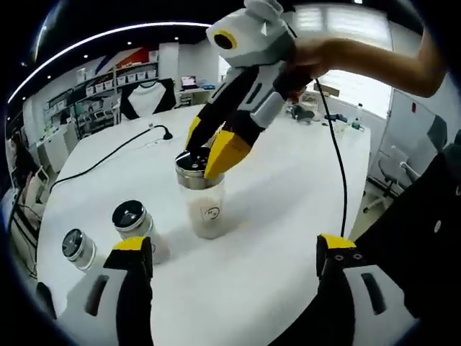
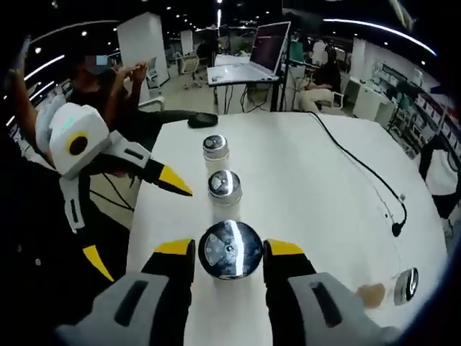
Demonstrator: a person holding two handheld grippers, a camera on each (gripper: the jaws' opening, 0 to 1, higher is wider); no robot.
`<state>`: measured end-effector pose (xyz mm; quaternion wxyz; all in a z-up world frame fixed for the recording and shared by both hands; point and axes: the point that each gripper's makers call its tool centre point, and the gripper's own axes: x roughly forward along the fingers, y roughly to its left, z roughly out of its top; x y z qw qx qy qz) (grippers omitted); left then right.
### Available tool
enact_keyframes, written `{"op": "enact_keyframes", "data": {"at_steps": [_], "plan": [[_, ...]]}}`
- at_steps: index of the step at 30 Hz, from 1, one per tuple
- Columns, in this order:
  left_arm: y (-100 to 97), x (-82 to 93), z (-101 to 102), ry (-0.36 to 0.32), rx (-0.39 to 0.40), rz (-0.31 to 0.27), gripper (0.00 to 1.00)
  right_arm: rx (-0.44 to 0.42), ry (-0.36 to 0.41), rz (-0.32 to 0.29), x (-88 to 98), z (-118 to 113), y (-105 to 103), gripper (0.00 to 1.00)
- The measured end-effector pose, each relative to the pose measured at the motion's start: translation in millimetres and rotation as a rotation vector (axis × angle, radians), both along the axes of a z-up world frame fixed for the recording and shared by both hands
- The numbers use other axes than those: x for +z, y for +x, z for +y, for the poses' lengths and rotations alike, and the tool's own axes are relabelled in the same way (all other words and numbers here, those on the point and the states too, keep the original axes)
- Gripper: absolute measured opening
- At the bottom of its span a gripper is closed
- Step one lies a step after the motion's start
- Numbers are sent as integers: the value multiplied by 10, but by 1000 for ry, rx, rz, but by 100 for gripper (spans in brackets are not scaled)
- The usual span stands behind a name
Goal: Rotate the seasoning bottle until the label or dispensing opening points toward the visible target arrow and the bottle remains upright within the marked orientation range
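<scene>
The seasoning bottle (image 1: 204, 209) stands upright on the white table (image 1: 288, 209). It is a clear jar of pale powder with a shiny perforated metal lid (image 2: 230, 250). My right gripper (image 2: 230, 249) comes down from above, its yellow-tipped jaws pressed against both sides of the lid. In the left gripper view, the right gripper (image 1: 207, 153) reaches in from the top, held by a hand. My left gripper (image 1: 234, 245) hangs open in front of the bottle with nothing between its jaws. The left gripper (image 2: 135, 223) is also at the left of the right gripper view.
Two smaller metal-capped shakers (image 1: 134, 220) (image 1: 78, 249) stand in a row beside the bottle. A black cable (image 1: 108, 155) runs across the table. A mouse (image 2: 203, 119) and a laptop (image 2: 248, 68) lie at the far end, with people seated beyond. A small round lid (image 2: 405, 285) lies near the table edge.
</scene>
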<state>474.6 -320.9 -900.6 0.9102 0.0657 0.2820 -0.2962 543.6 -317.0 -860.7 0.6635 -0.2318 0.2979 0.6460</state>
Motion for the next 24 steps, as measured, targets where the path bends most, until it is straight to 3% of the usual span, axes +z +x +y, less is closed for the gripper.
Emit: {"op": "enact_keyframes", "data": {"at_steps": [4, 5, 8, 9, 17, 24], "plan": [[2, 43, -35, -4, -6, -1, 100, -21, 1, -8, 59, -61, 66, 42], [6, 57, -45, -4, -8, -2, 100, -58, 7, -42, 124, -140, 193, 42], [13, 91, -54, -15, -7, 5, 100, -97, 25, -38, 166, -172, 261, 43], [16, 105, -57, -21, -6, 8, 100, -166, 44, -41, 229, -258, 410, 43], [79, 386, -70, -80, 33, -33, 100, -398, 79, -124, 396, -628, 1038, 46], [125, 373, -2, -93, 69, -35, 100, -584, 32, -239, 384, -1139, 1697, 47]]}}
